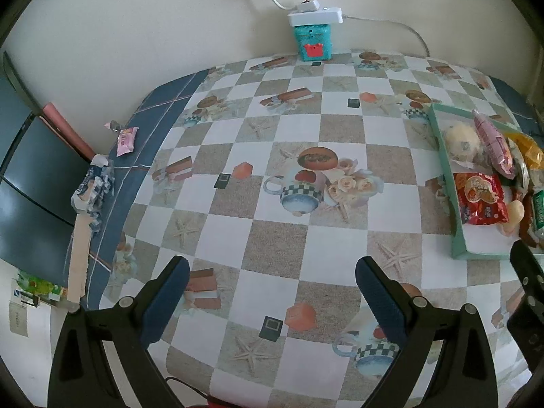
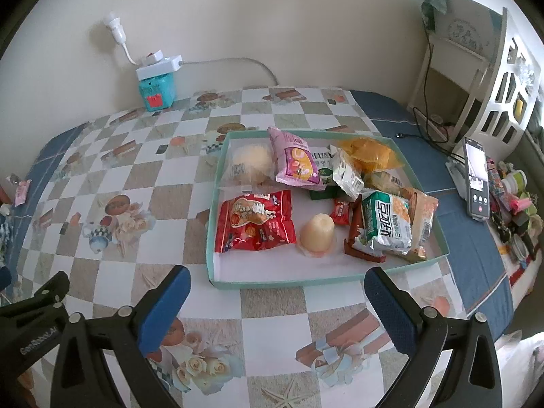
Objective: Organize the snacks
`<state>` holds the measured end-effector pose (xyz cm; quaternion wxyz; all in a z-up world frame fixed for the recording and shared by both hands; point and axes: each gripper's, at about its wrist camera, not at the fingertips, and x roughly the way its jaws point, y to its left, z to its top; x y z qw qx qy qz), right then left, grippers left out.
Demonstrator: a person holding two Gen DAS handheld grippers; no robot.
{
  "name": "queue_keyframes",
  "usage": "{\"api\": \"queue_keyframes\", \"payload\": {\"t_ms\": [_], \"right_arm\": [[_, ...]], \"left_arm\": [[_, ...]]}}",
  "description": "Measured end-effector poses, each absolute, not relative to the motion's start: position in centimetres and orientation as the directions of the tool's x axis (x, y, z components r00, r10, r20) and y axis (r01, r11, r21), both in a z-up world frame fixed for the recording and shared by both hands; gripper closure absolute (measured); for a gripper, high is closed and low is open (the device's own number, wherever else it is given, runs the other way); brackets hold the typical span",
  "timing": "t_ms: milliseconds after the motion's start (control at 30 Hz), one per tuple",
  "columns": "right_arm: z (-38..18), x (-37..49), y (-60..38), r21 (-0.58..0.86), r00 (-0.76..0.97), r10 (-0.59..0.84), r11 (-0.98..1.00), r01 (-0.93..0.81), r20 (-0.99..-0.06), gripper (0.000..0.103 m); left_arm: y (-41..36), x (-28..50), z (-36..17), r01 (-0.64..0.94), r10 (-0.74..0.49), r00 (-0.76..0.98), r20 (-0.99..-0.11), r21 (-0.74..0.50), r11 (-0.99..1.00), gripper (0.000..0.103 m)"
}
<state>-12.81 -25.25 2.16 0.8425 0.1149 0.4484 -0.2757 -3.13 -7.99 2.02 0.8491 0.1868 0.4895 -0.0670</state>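
Note:
A shallow teal tray holds the snacks: a red packet, a pink packet, a wrapped bun, a jelly cup, a green-and-white packet and a yellow bag. My right gripper is open just in front of the tray's near rim, holding nothing. My left gripper is open over the bare tablecloth, left of the tray. A small pink snack lies alone at the table's far left edge, also seen as a pink snack in the right wrist view.
A teal box with a white power strip stands against the back wall. A crumpled blue-and-white wrapper lies on the left edge. A phone on a stand and small clutter sit to the tray's right. A white shelf stands behind.

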Motion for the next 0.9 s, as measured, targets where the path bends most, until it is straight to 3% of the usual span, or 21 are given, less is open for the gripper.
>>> {"api": "queue_keyframes", "payload": {"t_ms": [900], "right_arm": [[1.84, -13.06, -26.00, -0.033, 0.421, -0.341, 0.808, 0.588, -0.841, 0.000]], "left_arm": [[-8.75, -3.41, 2.50, 0.344, -0.020, 0.487, -0.873, 0.171, 0.923, 0.005]]}}
